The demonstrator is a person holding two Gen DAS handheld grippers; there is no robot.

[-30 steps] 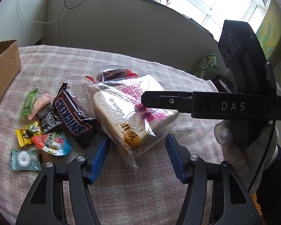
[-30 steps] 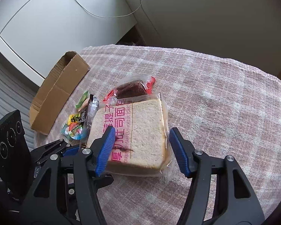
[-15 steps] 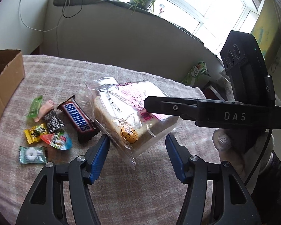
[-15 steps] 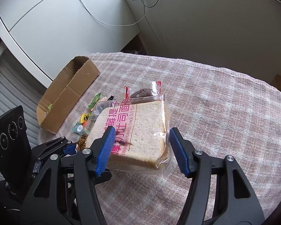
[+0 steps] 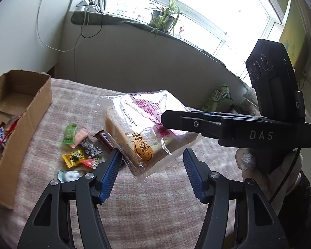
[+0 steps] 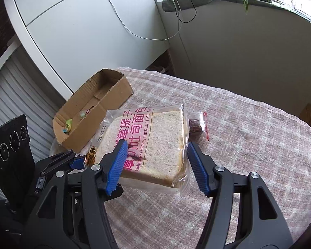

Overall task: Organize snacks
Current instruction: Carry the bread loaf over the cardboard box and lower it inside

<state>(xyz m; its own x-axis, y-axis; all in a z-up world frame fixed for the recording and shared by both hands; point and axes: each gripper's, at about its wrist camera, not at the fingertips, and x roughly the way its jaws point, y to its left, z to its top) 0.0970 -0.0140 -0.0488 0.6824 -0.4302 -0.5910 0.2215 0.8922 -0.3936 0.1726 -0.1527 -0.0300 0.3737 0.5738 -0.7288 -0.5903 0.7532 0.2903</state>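
- The bench (image 6: 248, 124) carried a cardboard box (image 6: 114, 95) at its far left edge.
- The bagged toast (image 6: 151, 141) hung above the bench, clamped between both tools.
- Right tool (image 6: 156, 166) and left tool (image 5: 152, 173) each gripped it, jaws half-spread.
- Candies (image 5: 76, 145) lay beside the box.

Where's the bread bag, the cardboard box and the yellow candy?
bread bag (image 6: 155, 143): right wrist view, on the slice's flat face under the printing.
cardboard box (image 6: 116, 95): right wrist view, on its outer side wall.
yellow candy (image 5: 73, 157): left wrist view, middle of the wrapper.
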